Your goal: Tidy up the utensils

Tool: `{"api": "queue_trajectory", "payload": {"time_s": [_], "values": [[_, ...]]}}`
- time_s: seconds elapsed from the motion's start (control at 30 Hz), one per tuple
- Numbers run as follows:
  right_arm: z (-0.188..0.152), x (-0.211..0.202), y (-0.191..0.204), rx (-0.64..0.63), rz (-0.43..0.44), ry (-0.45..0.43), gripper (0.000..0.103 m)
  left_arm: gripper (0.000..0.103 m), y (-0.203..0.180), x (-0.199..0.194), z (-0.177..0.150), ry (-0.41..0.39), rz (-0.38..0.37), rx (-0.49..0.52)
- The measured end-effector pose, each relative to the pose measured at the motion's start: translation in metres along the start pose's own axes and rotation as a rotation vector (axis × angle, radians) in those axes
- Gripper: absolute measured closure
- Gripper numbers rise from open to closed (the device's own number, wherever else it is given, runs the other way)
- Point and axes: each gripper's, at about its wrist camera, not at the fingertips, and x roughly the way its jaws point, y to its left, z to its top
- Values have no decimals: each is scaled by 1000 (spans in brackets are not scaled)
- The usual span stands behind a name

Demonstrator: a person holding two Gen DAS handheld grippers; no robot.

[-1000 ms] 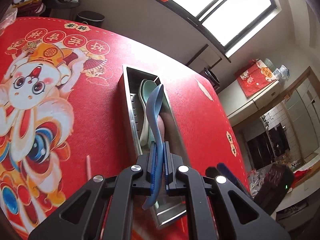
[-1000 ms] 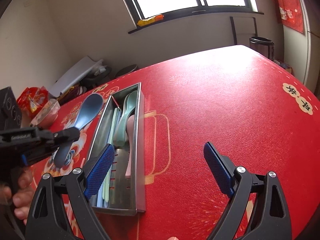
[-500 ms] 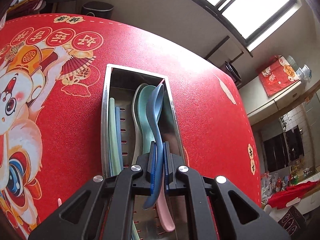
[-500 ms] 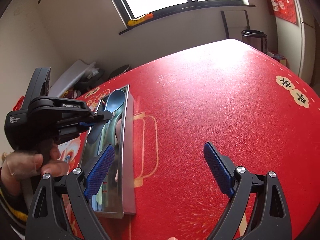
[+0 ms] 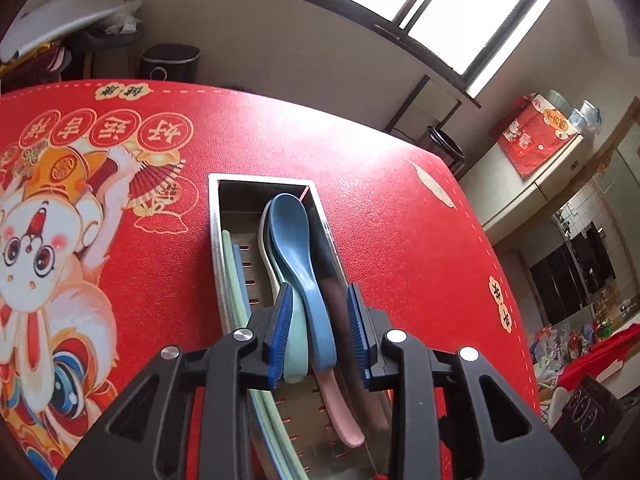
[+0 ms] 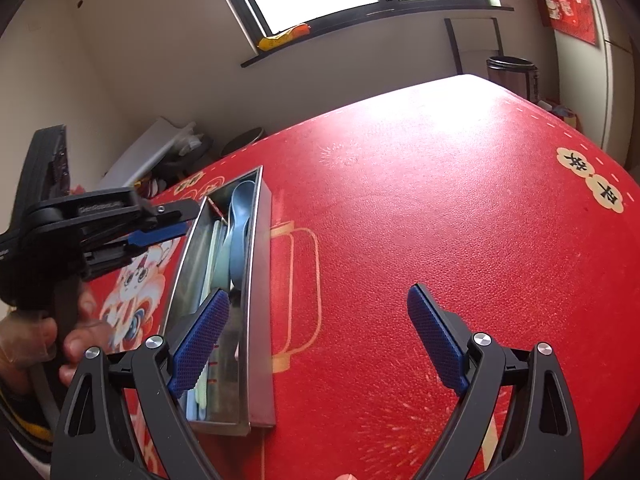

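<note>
A steel utensil tray (image 5: 213, 216) lies on the red tablecloth. In it a blue spoon (image 5: 296, 248) rests on top of a green spoon (image 5: 295, 344) and a white one, beside a pink spoon (image 5: 340, 412) and pale chopsticks (image 5: 234, 280). My left gripper (image 5: 318, 330) is open just above the tray, its pads (image 5: 280, 328) apart on either side of the blue spoon's handle. In the right wrist view the tray (image 6: 256, 280) sits at the left with the left gripper (image 6: 164, 234) over it. My right gripper (image 6: 320, 340) is open and empty above the cloth.
The red cloth (image 6: 440, 220) has a cartoon print (image 5: 44, 248) left of the tray. A bin (image 5: 170, 62) and clutter stand beyond the table's far edge. A black bin (image 6: 510, 72) stands past the right corner.
My left gripper lowered the blue spoon into the tray and opened, letting it go onto the other spoons. The right gripper stayed open and hardly moved.
</note>
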Motion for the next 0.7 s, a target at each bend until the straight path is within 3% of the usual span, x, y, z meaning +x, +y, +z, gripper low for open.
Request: {"api": "queue_trajectory", "payload": {"time_s": [0.13, 0.4, 0.5, 0.7], "values": [[-2, 0, 2, -4, 21, -6, 16, 72, 6, -38, -21, -44, 23, 80], [-6, -10, 14, -35, 37, -65, 16, 72, 43, -101, -92, -41, 64, 145], [-13, -20, 21, -36, 18, -78, 16, 72, 57, -114, -120, -6, 72, 153], [-41, -41, 38, -63, 62, -41, 16, 73, 61, -119, -168, 53, 103, 234]]}}
